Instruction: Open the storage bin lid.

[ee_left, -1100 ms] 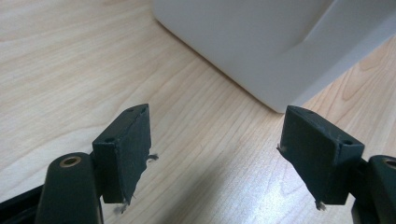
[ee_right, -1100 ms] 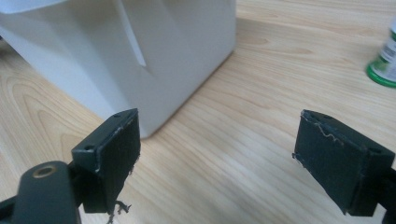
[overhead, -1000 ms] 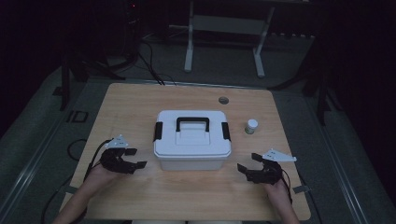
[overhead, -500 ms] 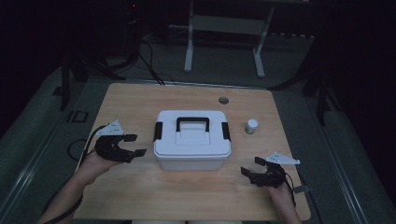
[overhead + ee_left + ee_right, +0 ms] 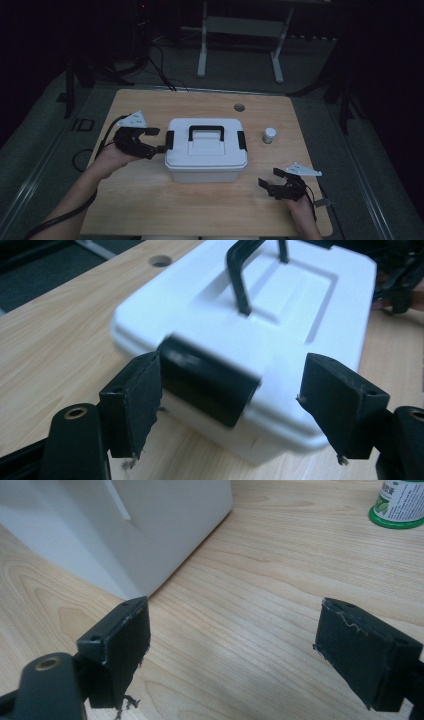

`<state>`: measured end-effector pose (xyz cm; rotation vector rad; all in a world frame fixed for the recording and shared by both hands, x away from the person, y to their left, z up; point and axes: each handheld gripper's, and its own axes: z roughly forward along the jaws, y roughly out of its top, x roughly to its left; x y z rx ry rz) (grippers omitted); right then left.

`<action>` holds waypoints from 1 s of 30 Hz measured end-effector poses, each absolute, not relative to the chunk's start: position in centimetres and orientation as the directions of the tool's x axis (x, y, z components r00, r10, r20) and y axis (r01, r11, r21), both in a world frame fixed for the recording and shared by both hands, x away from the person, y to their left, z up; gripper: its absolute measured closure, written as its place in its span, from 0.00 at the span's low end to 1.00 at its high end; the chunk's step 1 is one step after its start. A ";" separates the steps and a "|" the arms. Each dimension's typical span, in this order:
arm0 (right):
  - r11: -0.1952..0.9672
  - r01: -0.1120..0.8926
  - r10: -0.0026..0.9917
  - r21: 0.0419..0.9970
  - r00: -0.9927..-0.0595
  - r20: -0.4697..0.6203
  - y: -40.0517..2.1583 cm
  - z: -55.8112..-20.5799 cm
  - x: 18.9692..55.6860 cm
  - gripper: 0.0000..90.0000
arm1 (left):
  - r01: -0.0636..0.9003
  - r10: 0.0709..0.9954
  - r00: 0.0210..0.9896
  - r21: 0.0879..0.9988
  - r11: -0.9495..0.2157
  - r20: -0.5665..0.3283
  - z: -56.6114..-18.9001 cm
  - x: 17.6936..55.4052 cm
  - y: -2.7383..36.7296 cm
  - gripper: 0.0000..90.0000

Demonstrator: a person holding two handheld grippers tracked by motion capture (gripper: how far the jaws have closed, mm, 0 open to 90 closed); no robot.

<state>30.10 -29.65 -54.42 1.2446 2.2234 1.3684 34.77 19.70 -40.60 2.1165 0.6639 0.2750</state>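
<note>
A white lidded box (image 5: 206, 150) with a black handle (image 5: 205, 131) stands mid-table, a black latch at each end. My left gripper (image 5: 157, 140) is raised at the box's left end, open, its jaws on either side of the left latch (image 5: 170, 140). In the left gripper view the latch (image 5: 207, 385) lies just beyond the gap of that gripper (image 5: 235, 400), and no pad presses on it. My right gripper (image 5: 267, 185) rests low near the front right of the table, open and empty. Its own view has the gripper (image 5: 232, 640) facing the box's corner (image 5: 125, 525).
A small white bottle (image 5: 269, 135) with a green label stands right of the box, also in the right gripper view (image 5: 402, 505). A round hole (image 5: 239, 107) sits in the table near its far edge. Cables trail from both grippers off the table's sides.
My left gripper has lifted off the table and moved right, up to the box's left latch. The right gripper has barely shifted. The box has not moved.
</note>
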 end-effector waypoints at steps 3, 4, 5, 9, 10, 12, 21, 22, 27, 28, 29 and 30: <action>0.199 0.535 0.767 0.821 -0.607 0.209 -29.6 -54.5 30.1 0.16 | 0.346 0.535 0.844 0.798 -0.494 -0.035 -40.1 35.4 18.6 0.28; 0.199 0.536 0.767 0.821 -0.607 0.210 -29.6 -54.4 30.1 0.16 | 0.339 0.527 0.850 0.793 -0.507 -0.027 -39.9 35.6 18.2 0.28; 0.200 0.536 0.766 0.821 -0.608 0.210 -29.6 -54.4 30.1 0.16 | 0.335 0.529 0.848 0.791 -0.512 -0.017 -39.8 35.8 17.9 0.28; 0.205 0.536 0.765 0.819 -0.609 0.207 -29.5 -54.5 30.1 0.16 | 0.328 0.513 0.858 0.790 -0.518 -0.020 -39.4 36.8 16.6 0.28; 0.206 0.536 0.765 0.819 -0.610 0.207 -29.5 -54.5 30.1 0.16 | 0.328 0.513 0.858 0.788 -0.521 -0.018 -39.3 37.0 16.2 0.28; 0.205 0.537 0.765 0.818 -0.610 0.208 -29.5 -54.5 30.1 0.16 | 0.324 0.502 0.865 0.781 -0.534 -0.016 -39.1 37.5 15.6 0.28; 0.210 0.536 0.761 0.818 -0.615 0.208 -29.5 -54.6 30.1 0.16 | 0.313 0.480 0.877 0.765 -0.563 -0.006 -38.6 39.5 12.9 0.28; 0.210 0.536 0.761 0.818 -0.615 0.208 -29.5 -54.6 30.1 0.16 | 0.313 0.480 0.877 0.765 -0.563 -0.006 -38.6 39.5 12.9 0.28; 0.205 0.535 0.759 0.820 -0.616 0.211 -29.6 -54.6 30.1 0.16 | 0.307 0.461 0.887 0.762 -0.570 -0.013 -38.9 40.6 11.8 0.32; 0.204 0.535 0.758 0.820 -0.616 0.213 -29.7 -54.6 30.1 0.16 | 0.309 0.455 0.890 0.761 -0.570 -0.021 -38.9 40.8 11.6 0.35; 0.204 0.535 0.758 0.820 -0.616 0.213 -29.7 -54.6 30.1 0.16 | 0.301 0.438 0.899 0.759 -0.577 -0.023 -38.9 40.9 11.4 0.35; 0.203 0.537 0.759 0.819 -0.615 0.215 -29.7 -54.6 30.1 0.16 | 0.290 0.433 0.901 0.760 -0.581 -0.012 -38.9 40.9 11.2 0.37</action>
